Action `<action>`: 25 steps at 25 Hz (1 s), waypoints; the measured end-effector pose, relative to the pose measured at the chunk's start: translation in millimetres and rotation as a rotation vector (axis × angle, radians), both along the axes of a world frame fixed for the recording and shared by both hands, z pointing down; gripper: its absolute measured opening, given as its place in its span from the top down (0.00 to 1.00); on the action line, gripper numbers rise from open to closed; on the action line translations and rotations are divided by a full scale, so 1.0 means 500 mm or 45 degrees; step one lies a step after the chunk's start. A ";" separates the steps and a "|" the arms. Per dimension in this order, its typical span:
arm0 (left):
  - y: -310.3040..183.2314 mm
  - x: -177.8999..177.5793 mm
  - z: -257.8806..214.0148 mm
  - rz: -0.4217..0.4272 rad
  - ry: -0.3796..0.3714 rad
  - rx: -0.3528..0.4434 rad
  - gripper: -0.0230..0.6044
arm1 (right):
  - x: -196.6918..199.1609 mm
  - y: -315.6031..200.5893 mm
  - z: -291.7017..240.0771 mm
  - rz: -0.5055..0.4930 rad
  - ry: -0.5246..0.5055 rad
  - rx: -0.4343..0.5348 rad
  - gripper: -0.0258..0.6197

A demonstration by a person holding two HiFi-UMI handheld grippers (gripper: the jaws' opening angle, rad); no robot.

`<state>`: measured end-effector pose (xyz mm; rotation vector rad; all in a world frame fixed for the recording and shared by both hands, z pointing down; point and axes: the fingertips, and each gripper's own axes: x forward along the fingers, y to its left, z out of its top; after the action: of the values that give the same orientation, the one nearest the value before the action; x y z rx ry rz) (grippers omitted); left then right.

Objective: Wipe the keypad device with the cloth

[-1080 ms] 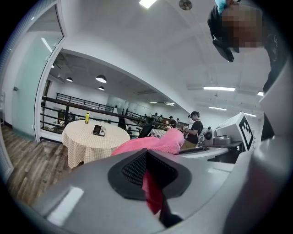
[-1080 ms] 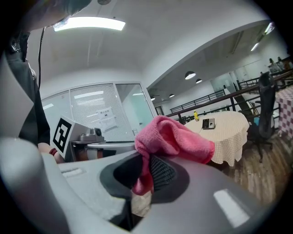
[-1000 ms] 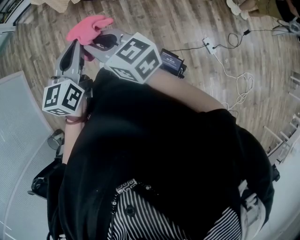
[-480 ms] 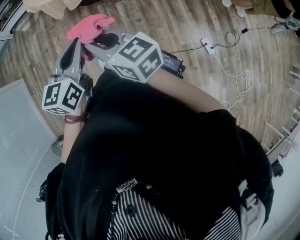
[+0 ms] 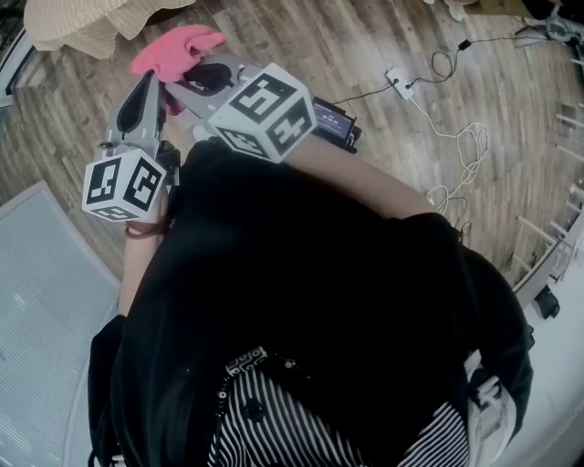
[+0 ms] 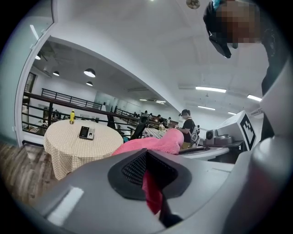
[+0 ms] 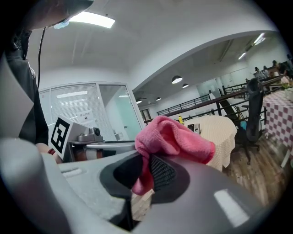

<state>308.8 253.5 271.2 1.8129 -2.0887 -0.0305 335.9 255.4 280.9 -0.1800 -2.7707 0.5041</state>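
A pink cloth (image 5: 173,50) is held up in front of the person, pinched between both grippers. The left gripper (image 5: 149,84) is shut on it, and the cloth (image 6: 153,192) shows in the notch of its closed jaws. The right gripper (image 5: 185,82) is also shut on the cloth (image 7: 174,137), which bunches above its jaws. The keypad device (image 6: 86,132) lies flat on a round table (image 6: 68,151) with a checked cover, some way ahead. It also shows small in the right gripper view as the keypad device (image 7: 196,128). Neither gripper is near it.
A yellow bottle (image 6: 72,116) stands at the back of the table. The table's beige cover (image 5: 87,23) shows at top left of the head view. A black box (image 5: 334,119), a power strip (image 5: 394,77) and white cables (image 5: 461,173) lie on the wooden floor. Office chairs (image 7: 251,114) stand beyond the table.
The floor has shifted in the head view and the beige table cover has come into sight at top left. Both grippers keep their hold on the cloth.
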 end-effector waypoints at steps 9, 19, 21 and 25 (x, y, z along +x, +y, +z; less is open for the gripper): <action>-0.012 -0.211 0.006 0.052 0.049 0.036 0.96 | -0.210 -0.009 0.004 0.042 0.039 0.029 0.89; 0.089 -0.439 0.063 -0.020 0.115 0.018 0.96 | -0.434 0.093 0.061 -0.032 0.153 0.025 0.89; 0.109 -0.479 0.066 -0.050 0.115 0.038 0.96 | -0.469 0.117 0.071 -0.059 0.167 0.025 0.89; 0.147 -0.531 0.079 -0.080 0.120 0.033 0.96 | -0.517 0.161 0.091 -0.105 0.183 0.045 0.89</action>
<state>43.5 327.0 310.9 1.7250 -2.0877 -0.1570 77.2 335.9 326.5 -0.2394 -2.6180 0.4289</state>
